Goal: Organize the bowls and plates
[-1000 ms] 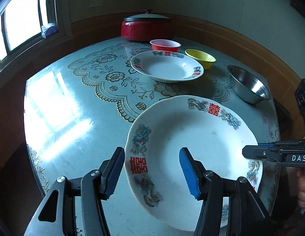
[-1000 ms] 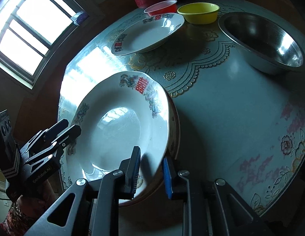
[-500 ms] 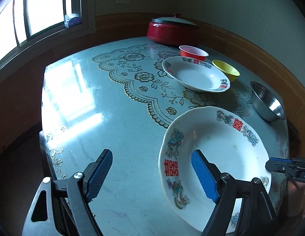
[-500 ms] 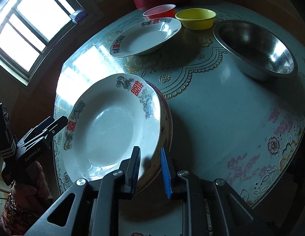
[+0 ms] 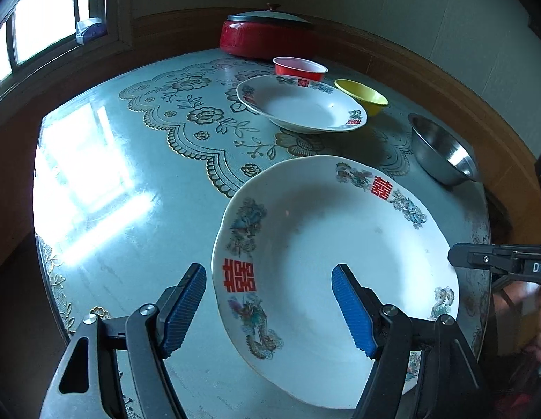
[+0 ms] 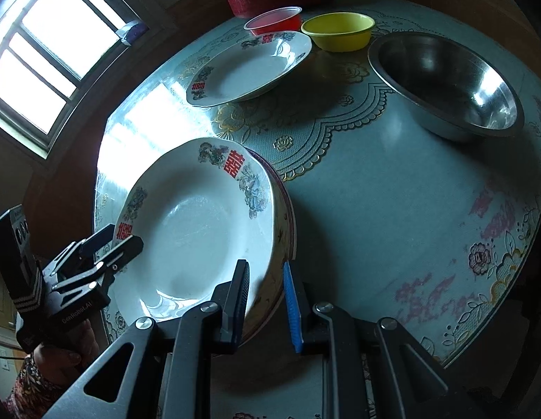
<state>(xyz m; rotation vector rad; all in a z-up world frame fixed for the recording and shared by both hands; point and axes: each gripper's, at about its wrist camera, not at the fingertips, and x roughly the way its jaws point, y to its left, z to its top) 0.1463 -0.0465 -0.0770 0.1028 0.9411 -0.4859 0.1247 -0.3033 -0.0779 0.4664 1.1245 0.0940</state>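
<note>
Nearest to us, the right gripper [image 6: 267,300] pinches the near rim of the large plate [image 6: 200,227], one pad on the inside and one on the outside. In the right wrist view we see more rims under this plate, so it seems to sit on top of a small stack [image 6: 286,223] at the near edge of the table [image 6: 392,209].

The left gripper [image 5: 270,309] is at the opposite rim of the same plate. Its jaws are spread but are now closing; the rim with the red sign is between them, and the pads do not press on it yet.

We judge that the plate is ceramic: stiff, rather heavy, smooth and slippery, and it will chip if it knocks on the others. The best hold is on the flat rim, from two opposite sides, and the plate should stay level.

Farther away a second plate [image 5: 302,104] of the same pattern lies alone and is empty. To the right, the steel bowl [image 6: 448,83] is also empty. Behind them, the yellow bowl [image 6: 336,29] and the red bowl [image 6: 274,19] show nothing inside. Farthest, a red pot [image 5: 267,36] has its lid on, so we cannot tell its contents.
</note>
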